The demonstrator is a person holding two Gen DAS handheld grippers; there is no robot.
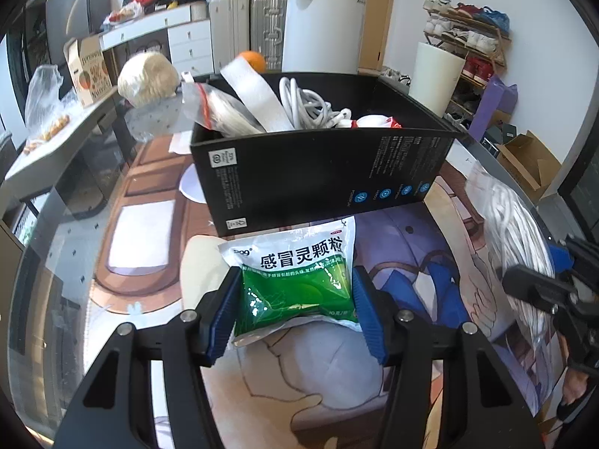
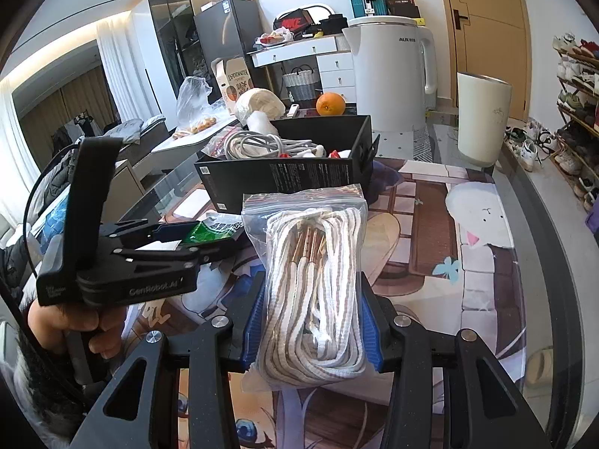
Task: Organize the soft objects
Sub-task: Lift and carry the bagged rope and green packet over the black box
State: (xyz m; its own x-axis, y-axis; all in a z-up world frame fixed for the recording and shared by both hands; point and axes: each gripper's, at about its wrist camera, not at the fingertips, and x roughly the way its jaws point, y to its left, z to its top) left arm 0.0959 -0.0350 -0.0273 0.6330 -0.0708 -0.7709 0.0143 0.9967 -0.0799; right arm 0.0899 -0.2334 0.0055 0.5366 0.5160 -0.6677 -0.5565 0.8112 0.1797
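My left gripper (image 1: 295, 314) is shut on a green and white medicine pouch (image 1: 295, 280), held just in front of the black box (image 1: 318, 172). My right gripper (image 2: 312, 329) is shut on a clear zip bag of white cord (image 2: 310, 292), held above the table to the right of the left gripper (image 2: 123, 262). The box (image 2: 292, 176) holds white cables (image 1: 307, 104), a bagged cord (image 1: 221, 108) and a white strip. The pouch also shows in the right wrist view (image 2: 213, 230).
A picture mat under glass (image 2: 468, 247) covers the table. Behind the box stand a white kettle (image 2: 389, 75), an orange (image 2: 330, 104), a cream tumbler (image 2: 483, 119) and a ball of yarn (image 2: 262, 103). A shoe rack (image 2: 576, 104) is at the right.
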